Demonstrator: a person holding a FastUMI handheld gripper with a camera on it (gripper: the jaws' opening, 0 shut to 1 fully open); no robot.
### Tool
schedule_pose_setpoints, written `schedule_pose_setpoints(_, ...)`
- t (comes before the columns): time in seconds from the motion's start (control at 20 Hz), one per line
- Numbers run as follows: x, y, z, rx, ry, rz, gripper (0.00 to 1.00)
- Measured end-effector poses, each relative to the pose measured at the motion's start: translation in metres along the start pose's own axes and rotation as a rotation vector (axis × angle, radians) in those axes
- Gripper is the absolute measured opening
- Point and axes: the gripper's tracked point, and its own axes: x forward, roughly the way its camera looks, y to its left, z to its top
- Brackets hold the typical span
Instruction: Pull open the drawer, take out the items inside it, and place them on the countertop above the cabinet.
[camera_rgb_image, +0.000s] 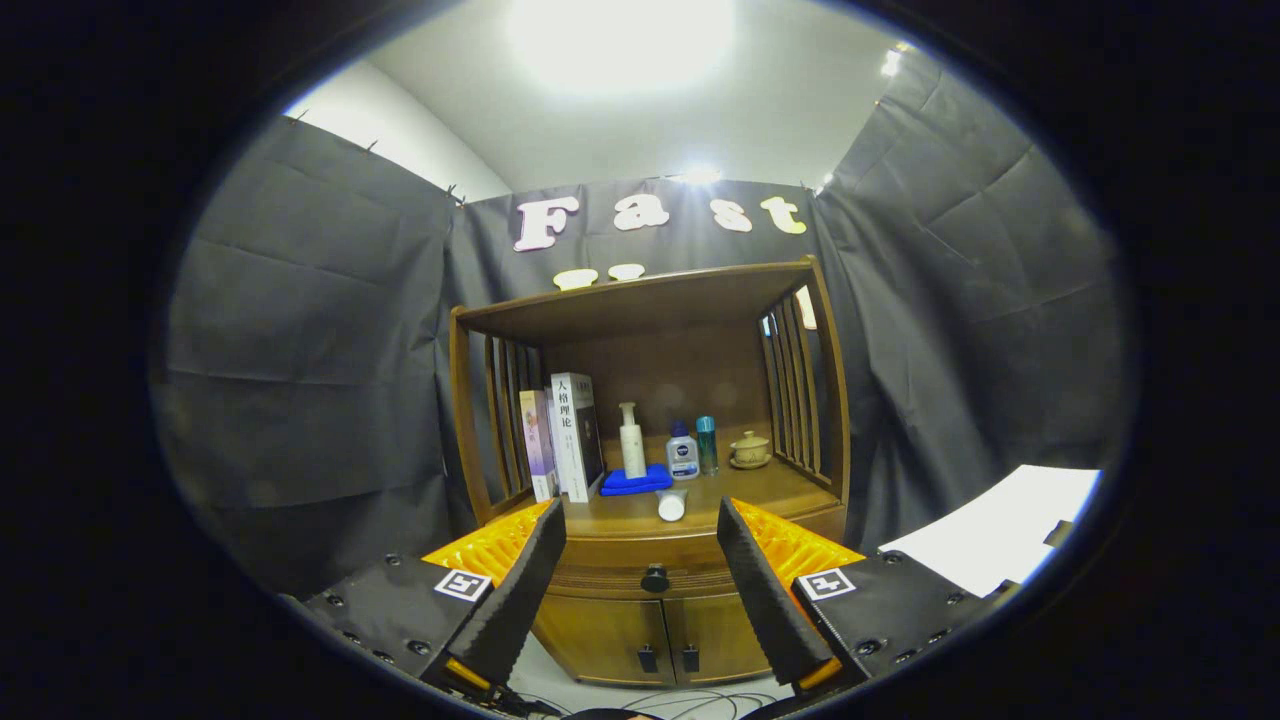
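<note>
1. Booth wall (300, 380) is hanging at the far left, well apart from the cabinet (650, 620), so there's swing room on that side.
2. Gripper (640, 590) is hovering w/ fingers spread wide, grasping nothing; cabinet front is showing between them.
3. Books (565, 435) are standing upright at the left of the countertop (640, 515), w/ a blue cloth (636, 482) just beside, a pump bottle (631, 440) on it.
4. Drawer (600, 565) is sitting shut under the countertop, its dark round knob (655, 578) centred between the fingers & just beyond them. I'd judge the knob small, hard, maybe slippery: pinch it square, pull straight out. Wood drawer prob. stiff, moderate weight.
5. A white capped item (672, 505) is lying at the countertop's front edge above the knob — could get knocked off.
6. 2 small bottles (693, 448) & a lidded cup (750, 450) are standing further right; bare wood in front of them is giving room for placing.
7. Slatted side (800, 390) is limiting reach on the right; contents of drawer hidden.
</note>
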Motion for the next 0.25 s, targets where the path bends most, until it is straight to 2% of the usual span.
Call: schedule_pose_setpoints(0.25, 0.0013, -0.0071, -0.0057, 0.006, -0.002, 0.003, 0.96)
